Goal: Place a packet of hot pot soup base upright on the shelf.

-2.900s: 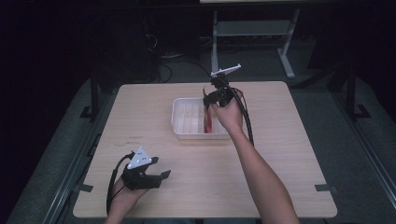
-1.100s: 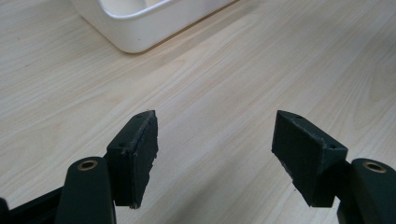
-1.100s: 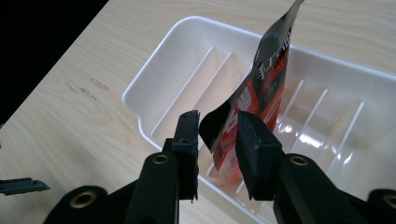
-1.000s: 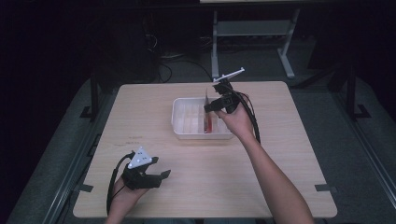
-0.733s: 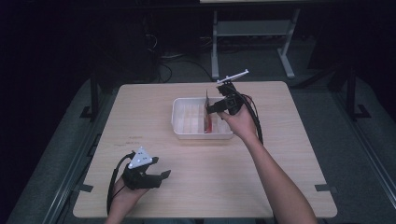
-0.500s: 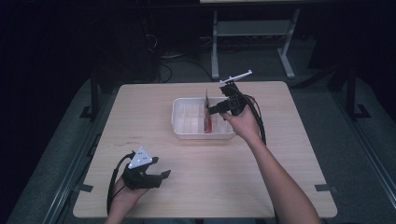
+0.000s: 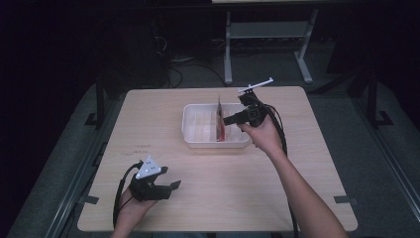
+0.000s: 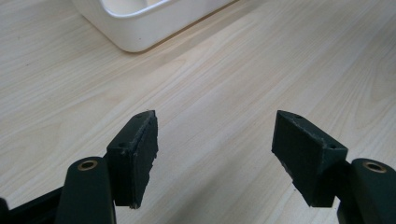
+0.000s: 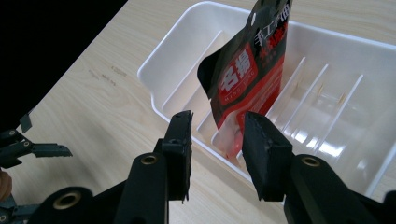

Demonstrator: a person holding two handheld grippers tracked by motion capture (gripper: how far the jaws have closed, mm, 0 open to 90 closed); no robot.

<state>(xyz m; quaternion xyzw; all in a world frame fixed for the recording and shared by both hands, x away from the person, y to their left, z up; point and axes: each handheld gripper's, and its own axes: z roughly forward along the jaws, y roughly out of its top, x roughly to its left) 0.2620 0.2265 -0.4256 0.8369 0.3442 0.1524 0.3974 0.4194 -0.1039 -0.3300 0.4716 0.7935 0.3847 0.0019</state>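
Right forearm: reaches from the near edge diagonally to the far middle of the pale wooden table (image 7: 297, 163), hand raised just right of the white ribbed plastic tray (image 7: 198, 130).

Right gripper (image 9: 215, 135): black, two-jaw, aimed leftward and down at the tray. Jaws stand partly apart with a gap between the pads (image 9: 261, 140); nothing is pinched. Whether either pad touches the packet cannot be told.

Red-and-black printed foil packet (image 9: 250, 70): stands upright on edge in the right part of the tray, between the dividers, its lower end just beyond the jaw tips, top corner curled.

Left hand (image 7: 130, 208): rests low at the near left of the table, well apart from the tray.

Left gripper (image 8: 215, 149): black, with a grey three-cornered plate on top, pointing right. Jaws spread wide over bare tabletop, holding nothing; the tray's near corner lies beyond them.
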